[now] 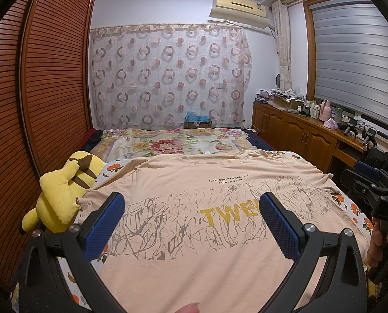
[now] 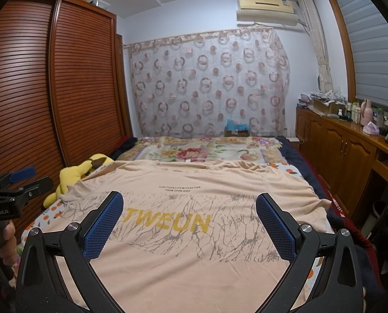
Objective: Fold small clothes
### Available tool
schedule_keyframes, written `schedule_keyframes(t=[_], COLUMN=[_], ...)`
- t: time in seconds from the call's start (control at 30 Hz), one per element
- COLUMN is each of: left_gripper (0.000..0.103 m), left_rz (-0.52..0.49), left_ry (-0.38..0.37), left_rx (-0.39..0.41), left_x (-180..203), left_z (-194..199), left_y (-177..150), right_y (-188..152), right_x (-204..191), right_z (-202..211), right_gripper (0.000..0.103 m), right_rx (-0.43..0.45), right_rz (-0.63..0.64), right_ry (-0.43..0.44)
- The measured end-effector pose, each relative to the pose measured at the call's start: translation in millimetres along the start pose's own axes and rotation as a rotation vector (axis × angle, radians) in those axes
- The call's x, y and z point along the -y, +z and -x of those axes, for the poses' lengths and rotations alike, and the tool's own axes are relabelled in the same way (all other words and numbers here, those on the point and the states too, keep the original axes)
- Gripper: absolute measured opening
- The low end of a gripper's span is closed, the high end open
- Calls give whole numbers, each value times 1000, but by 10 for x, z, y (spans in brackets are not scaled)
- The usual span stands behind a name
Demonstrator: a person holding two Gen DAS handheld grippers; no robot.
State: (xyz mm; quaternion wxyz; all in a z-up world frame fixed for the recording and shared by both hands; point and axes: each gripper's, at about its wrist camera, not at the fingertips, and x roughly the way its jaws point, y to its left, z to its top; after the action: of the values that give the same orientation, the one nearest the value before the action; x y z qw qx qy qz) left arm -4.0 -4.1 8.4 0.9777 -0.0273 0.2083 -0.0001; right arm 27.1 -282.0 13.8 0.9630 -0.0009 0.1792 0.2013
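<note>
T-shirt [image 1: 194, 208], peach, spread flat and print-up across the bed [image 1: 355, 208]; no fold made yet. Yellow plush [image 1: 60, 195] at its left sleeve. Left tongs [image 1: 191, 219] and right tongs [image 2: 190, 219] hover spread wide, empty. Next: pinch a sleeve edge or hem, likely both sides.

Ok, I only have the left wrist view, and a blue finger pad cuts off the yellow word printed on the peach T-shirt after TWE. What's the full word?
Observer: The right wrist view shows the whole yellow word. It reads TWEUN.
Operator: Is the right gripper holding anything? I only see its side.
Observer: No. The right gripper is open, with nothing between its blue pads, over the flat peach T-shirt.
</note>
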Motion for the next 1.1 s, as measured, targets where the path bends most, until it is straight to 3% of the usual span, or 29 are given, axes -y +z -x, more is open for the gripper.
schedule_keyframes(t=[0.47, 0.7, 1.1], left_gripper=[103, 103, 103], left_rz=[0, -8, 17], left_ry=[2, 3, 57], left_rx=[-4, -66, -155], left_x=[11, -74, -493], left_z=[18, -197, -687], left_y=[29, -9, -107], right_y=[-34, -62, 9], right_x=[33, -8, -100], right_z=[-10, -99, -706], right_gripper=[103, 103, 103], right_rx=[-1, -23, -129], right_rz=[-1, 6, 91], right_ry=[1, 13, 84])
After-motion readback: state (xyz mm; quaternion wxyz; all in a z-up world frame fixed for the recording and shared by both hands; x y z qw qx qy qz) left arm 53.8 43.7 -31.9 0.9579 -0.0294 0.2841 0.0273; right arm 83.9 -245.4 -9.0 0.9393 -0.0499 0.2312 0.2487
